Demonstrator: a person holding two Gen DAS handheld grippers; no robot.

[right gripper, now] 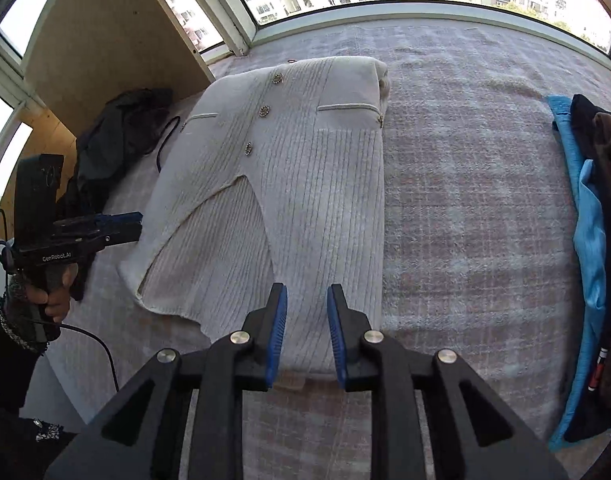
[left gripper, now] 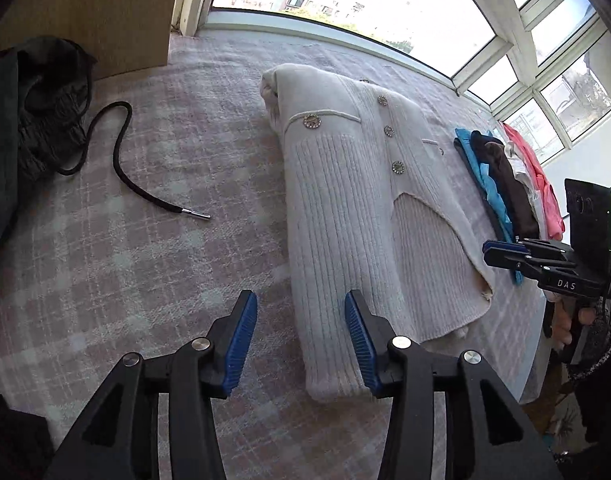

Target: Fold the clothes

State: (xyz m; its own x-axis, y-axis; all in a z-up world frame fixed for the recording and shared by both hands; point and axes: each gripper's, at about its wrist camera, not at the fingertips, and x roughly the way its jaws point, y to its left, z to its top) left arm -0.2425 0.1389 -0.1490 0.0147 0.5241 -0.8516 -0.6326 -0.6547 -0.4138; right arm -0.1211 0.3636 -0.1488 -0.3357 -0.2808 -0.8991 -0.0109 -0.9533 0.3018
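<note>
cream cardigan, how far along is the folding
Looks done: the cream cardigan lies buttoned, both sides folded in to a narrow strip; a pile of folded clothes sits beside it. In hand: nothing. The left gripper and the right gripper are both open near its hem. Left: probably folding the hem up toward the collar, stacking it, then the dark garment by the wooden panel.

1. The cardigan (left gripper: 345, 208) is cream ribbed knit, soft and matt, with shiny metallic buttons (left gripper: 311, 121).
2. The blanket (left gripper: 165, 184) is fuzzy checked cloth.
3. The cord (left gripper: 117, 148) is black braided, with a glossy metal tip.
4. The left claw (left gripper: 301, 340) and right claw (right gripper: 305, 328) are matt black plastic with ridged blue pads (left gripper: 241, 344).
5. The panel (right gripper: 105, 52) is bare wood.
</note>
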